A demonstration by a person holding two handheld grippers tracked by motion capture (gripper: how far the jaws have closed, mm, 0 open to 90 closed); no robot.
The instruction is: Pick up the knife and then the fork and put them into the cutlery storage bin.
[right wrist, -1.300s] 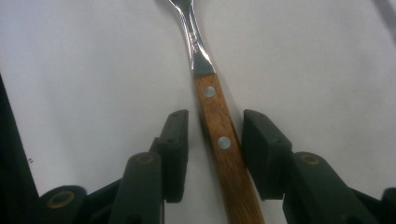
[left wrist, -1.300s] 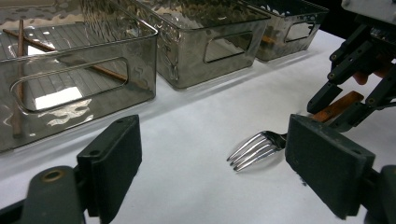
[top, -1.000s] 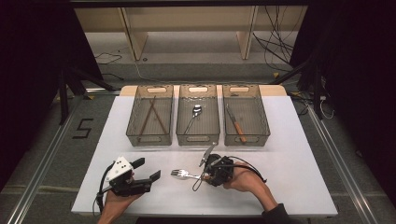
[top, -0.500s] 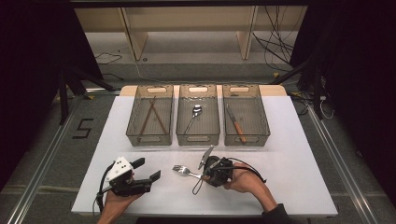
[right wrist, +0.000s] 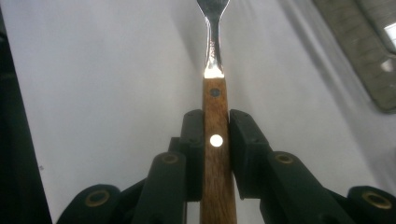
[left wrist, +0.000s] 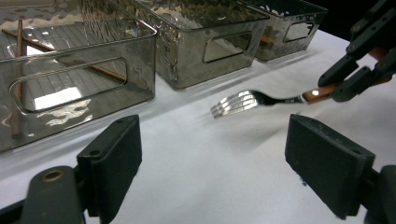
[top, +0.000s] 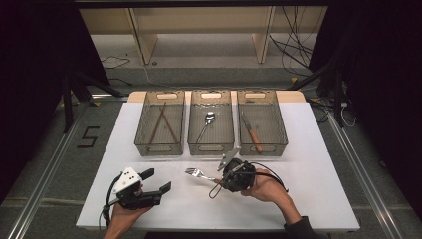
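Two hand-held grippers, both built of matte black parts. The left gripper (top: 154, 181), at about seven o'clock on the table, carries a white plate with small dark dots on top, blocky rectangular black pads (left wrist: 327, 161) and a brass-coloured pivot rivet. The right gripper (top: 217, 180), near six o'clock, has a grey three-cornered plate, a looping black cable, brass rivets on its black linkages, and a dark sleeve at the wrist.

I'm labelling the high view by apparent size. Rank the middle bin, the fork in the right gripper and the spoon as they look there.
1. middle bin, clearly largest.
2. fork and spoon: too alike to rank; the right gripper covers the fork's handle, and the fork lies nearer the camera.
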